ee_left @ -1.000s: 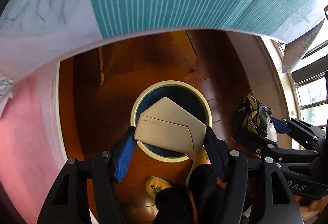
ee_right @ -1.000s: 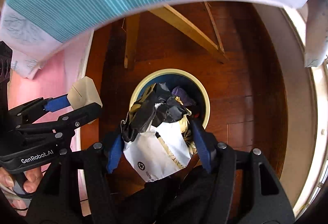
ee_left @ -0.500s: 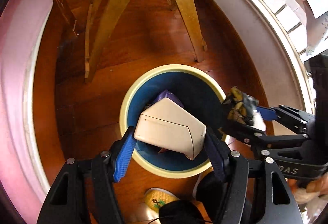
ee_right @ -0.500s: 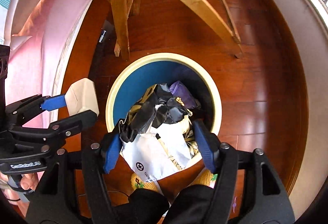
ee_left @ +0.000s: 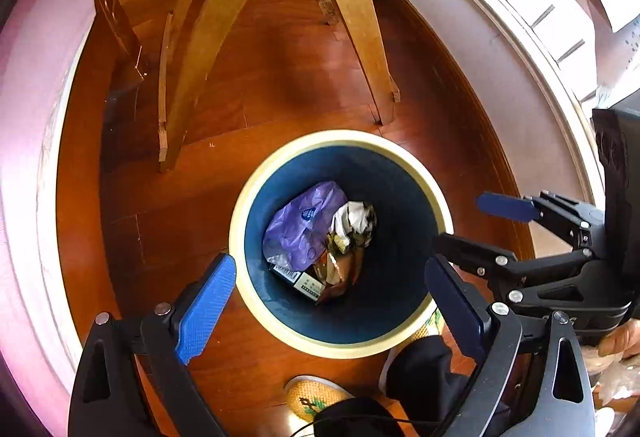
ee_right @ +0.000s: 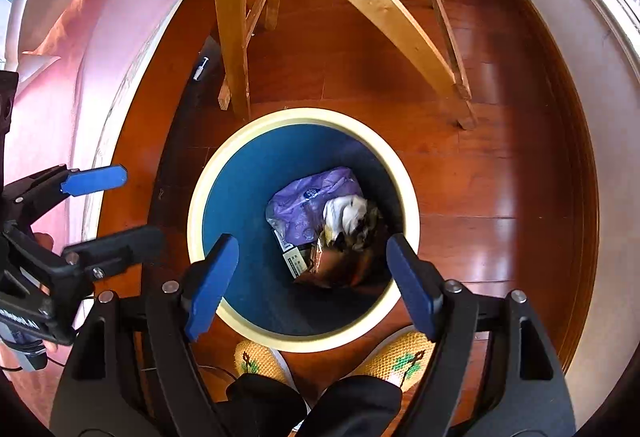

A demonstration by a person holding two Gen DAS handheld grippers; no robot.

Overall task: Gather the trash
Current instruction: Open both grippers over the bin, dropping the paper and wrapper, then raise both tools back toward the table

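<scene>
Wooden floor [ee_left: 280,85] with round bin [ee_left: 400,157] as landmark. Left gripper [ee_left: 332,301] and right gripper [ee_right: 308,277], jaws just opened wide and empty, hang above its rim; trash [ee_left: 320,237] lies inside at the bottom.

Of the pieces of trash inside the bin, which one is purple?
The purple plastic bag, lying at the upper left of the pile in the bin; the crumpled white wrapper and the others are not purple.

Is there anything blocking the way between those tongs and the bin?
Nothing visible does. Both the left tongs and right tongs hang open and empty right above the bin, whose mouth has no lid; the trash lies inside.
</scene>
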